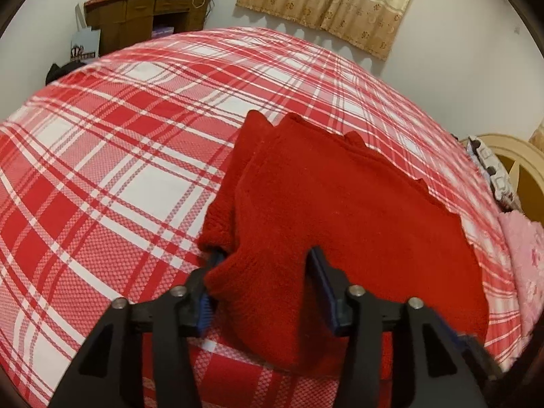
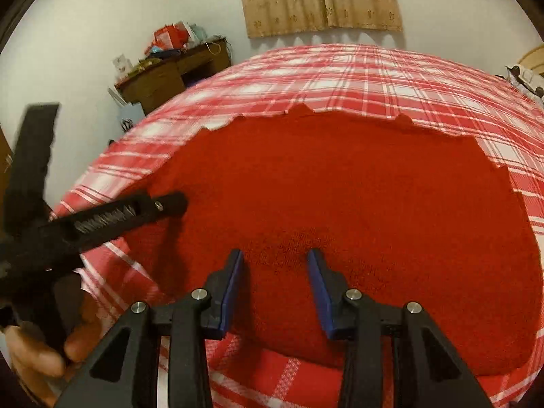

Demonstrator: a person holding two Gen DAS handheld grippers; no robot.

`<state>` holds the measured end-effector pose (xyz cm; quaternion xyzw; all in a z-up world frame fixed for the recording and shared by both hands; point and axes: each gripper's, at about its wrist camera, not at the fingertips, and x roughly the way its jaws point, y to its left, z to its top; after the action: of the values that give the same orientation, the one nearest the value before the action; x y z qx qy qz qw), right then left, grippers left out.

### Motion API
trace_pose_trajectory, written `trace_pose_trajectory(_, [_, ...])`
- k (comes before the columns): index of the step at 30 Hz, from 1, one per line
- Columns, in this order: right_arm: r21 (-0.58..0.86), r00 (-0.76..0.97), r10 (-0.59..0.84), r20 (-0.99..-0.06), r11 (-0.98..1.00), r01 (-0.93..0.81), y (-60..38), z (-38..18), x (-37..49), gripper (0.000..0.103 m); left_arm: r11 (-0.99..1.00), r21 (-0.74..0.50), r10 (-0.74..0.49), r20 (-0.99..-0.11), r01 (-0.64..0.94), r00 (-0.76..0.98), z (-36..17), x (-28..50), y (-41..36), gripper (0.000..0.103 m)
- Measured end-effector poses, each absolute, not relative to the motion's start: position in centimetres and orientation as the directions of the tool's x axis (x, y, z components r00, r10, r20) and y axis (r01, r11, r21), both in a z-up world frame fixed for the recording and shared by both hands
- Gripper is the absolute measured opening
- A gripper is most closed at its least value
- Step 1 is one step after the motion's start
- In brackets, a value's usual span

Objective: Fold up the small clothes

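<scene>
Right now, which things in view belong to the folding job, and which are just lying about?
Job: red knitted garment; plaid bed cover it lies on; left gripper; right gripper.

Lying about: cluttered wooden desk; curtain; pink bedding.

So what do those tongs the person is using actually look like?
Both are alike: the left tongs and right tongs each have black angular plastic arms with triangular cut-outs, silver round pivot pins, and two flat blue pads. From the side, the left one shows a coiled metal spring. No cables, markings or sleeves show.
</scene>
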<state>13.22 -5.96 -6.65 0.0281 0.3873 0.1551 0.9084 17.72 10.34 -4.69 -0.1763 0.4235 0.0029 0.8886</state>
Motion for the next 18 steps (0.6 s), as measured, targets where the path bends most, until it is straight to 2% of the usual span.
trace_pose_trajectory(4, [0.11, 0.636, 0.285, -0.717, 0.947, -0.301, -5.4, -6.5, 13.2, 0.041, 0.905, -0.391, -0.197, -0.737, -0.169, 0.646, -5.4, 17.8, 11.0, 0.062])
trace_pose_trajectory(5, [0.12, 0.636, 0.295, -0.714, 0.945, -0.303, -5.5, -6.1, 13.3, 0.041, 0.905, -0.393, -0.198, -0.727, -0.162, 0.657, -5.4, 17.8, 10.9, 0.059])
trace_pose_trajectory(6, [0.14, 0.644, 0.312, -0.699, 0.942, -0.306, -5.8, -5.3, 13.6, 0.041, 0.905, -0.398, -0.208, -0.717, -0.146, 0.665, -5.4, 17.7, 10.8, 0.047])
trace_pose_trajectory(7, [0.15, 0.652, 0.323, -0.686, 0.94, -0.308, -6.0, -4.6, 13.7, 0.041, 0.903, -0.409, -0.224, -0.711, -0.132, 0.667, -5.4, 17.7, 10.7, 0.043])
trace_pose_trajectory(9, [0.17, 0.661, 0.345, -0.666, 0.933, -0.316, -5.7, -2.6, 15.3, 0.054, 0.896, -0.425, -0.23, -0.693, -0.13, 0.683, -5.5, 17.5, 10.8, 0.038])
trace_pose_trajectory(10, [0.19, 0.656, 0.364, -0.661, 0.927, -0.324, -5.3, -1.9, 16.2, 0.068, 0.891, -0.436, -0.237, -0.683, -0.125, 0.691, -5.5, 17.3, 10.9, 0.037])
trace_pose_trajectory(11, [0.212, 0.649, 0.387, -0.655, 0.918, -0.334, -4.7, -1.4, 17.1, 0.077, 0.888, -0.442, -0.238, -0.677, -0.126, 0.696, -5.6, 17.2, 11.0, 0.036])
trace_pose_trajectory(13, [0.255, 0.625, 0.441, -0.645, 0.894, -0.368, -2.9, -0.5, 19.2, 0.077, 0.878, -0.461, -0.24, -0.659, -0.131, 0.712, -5.9, 16.7, 11.2, 0.036])
trace_pose_trajectory(18, [0.175, 0.537, 0.436, -0.722, 0.866, -0.468, 4.0, -1.4, 23.4, 0.077, 0.864, -0.484, -0.231, -0.629, -0.141, 0.743, -6.3, 16.0, 11.4, 0.038])
